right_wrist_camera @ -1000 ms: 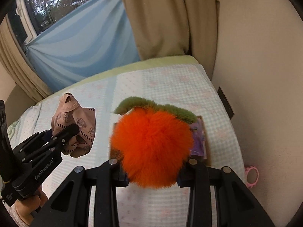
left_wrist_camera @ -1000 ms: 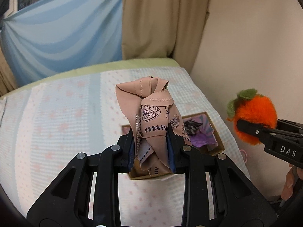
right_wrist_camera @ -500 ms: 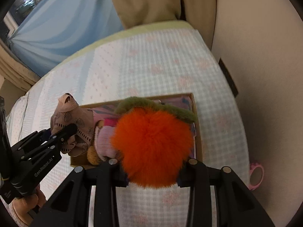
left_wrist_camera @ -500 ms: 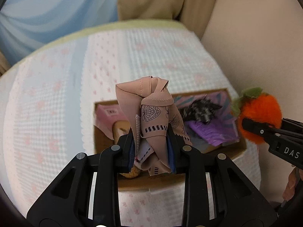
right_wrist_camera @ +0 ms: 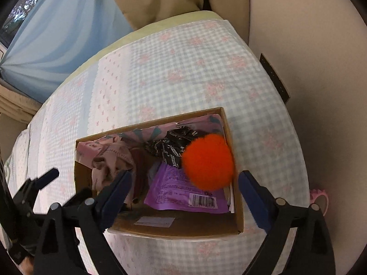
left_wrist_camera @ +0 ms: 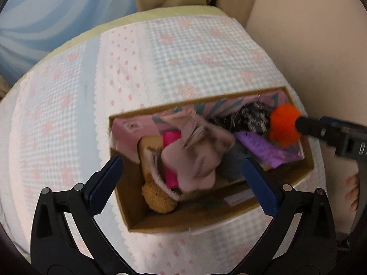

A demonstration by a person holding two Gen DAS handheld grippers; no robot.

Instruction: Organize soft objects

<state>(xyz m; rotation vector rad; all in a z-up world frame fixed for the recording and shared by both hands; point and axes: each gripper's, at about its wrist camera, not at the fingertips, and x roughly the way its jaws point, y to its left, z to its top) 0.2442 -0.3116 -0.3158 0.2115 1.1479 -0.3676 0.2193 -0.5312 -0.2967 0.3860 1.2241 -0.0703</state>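
Observation:
A cardboard box sits on the checked bed cover. My left gripper is open above it; the pink patterned cloth is blurred, loose between the jaws over the box's left half. My right gripper is open above the box's right half; the fluffy orange toy is blurred and free of the jaws over the box. In the left wrist view the right gripper's finger lies beside the toy.
The box holds a purple packet, a black patterned cloth, a pink item and a tan plush. A wall stands to the right, curtains behind. A pink object lies by the bed's right edge.
Both grippers moved down over the box and opened. The pink cloth and the orange toy have left the jaws and are dropping into the box.

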